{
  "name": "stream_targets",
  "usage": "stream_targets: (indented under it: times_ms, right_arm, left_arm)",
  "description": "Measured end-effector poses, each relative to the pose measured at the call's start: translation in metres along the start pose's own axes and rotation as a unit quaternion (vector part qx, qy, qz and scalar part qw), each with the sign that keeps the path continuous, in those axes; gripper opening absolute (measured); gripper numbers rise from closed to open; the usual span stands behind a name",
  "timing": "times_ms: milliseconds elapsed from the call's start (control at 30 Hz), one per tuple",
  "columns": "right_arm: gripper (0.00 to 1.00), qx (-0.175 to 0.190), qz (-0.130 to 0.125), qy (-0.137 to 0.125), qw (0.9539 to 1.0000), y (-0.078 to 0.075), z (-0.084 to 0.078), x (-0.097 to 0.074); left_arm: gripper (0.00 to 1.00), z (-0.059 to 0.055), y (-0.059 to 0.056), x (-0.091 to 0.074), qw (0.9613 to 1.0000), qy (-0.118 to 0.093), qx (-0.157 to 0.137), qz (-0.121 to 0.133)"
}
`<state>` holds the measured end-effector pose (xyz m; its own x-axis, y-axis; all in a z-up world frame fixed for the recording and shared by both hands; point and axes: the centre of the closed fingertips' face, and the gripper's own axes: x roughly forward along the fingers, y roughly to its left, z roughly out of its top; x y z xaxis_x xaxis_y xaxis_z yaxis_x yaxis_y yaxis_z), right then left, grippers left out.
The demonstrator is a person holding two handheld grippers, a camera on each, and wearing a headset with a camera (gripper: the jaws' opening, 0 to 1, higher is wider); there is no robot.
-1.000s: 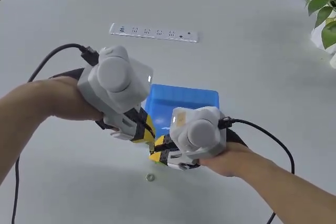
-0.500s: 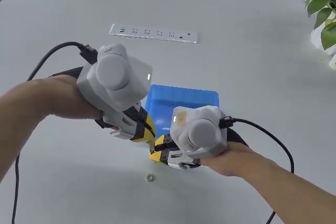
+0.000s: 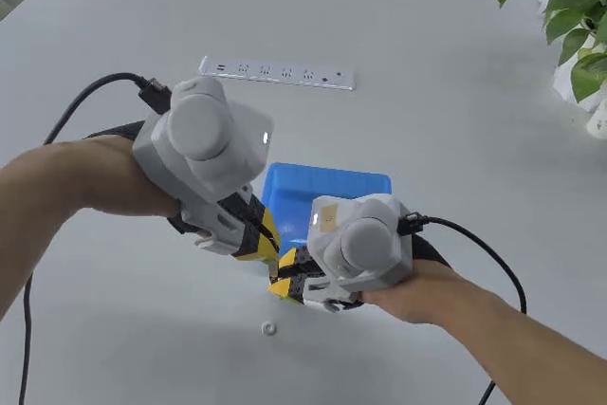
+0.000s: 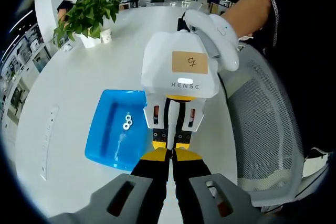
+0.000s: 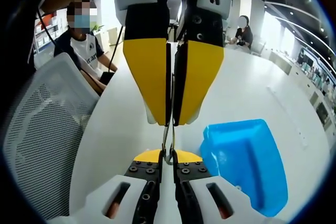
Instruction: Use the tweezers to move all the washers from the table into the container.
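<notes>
A blue container (image 3: 332, 187) stands on the white table, and in the left gripper view two washers (image 4: 128, 121) lie in it. One loose washer (image 3: 269, 329) rests on the table in front of the grippers. My left gripper (image 3: 268, 239) and right gripper (image 3: 283, 280) meet tip to tip just in front of the container. Thin metal tweezers (image 5: 168, 137) run from my right gripper (image 5: 167, 157) up between the yellow jaws of the left gripper (image 5: 170, 119). Both grippers look shut on the tweezers. The tweezers' tips are hidden.
A white power strip (image 3: 275, 73) lies on the far side of the table. A potted plant (image 3: 569, 16) stands at the far right edge. Black cables trail from both grippers. A mesh chair (image 4: 268, 129) sits off the near table edge.
The head camera has tilted a little, so the picture has shifted. The grippers stay pressed together by the container and the loose washer has not moved.
</notes>
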<state>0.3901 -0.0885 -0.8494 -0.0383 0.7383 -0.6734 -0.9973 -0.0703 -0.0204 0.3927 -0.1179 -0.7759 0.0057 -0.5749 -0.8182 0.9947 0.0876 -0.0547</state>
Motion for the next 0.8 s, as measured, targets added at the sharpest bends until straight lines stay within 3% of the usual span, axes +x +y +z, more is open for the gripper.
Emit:
stream_targets:
  times_ms: [800]
  right_arm:
    - [0.09,-0.001,-0.020,-0.012,0.9997,0.000,0.019,-0.030]
  left_arm:
    - [0.06,0.027,-0.005,-0.022,0.9998,0.000,0.019,-0.007]
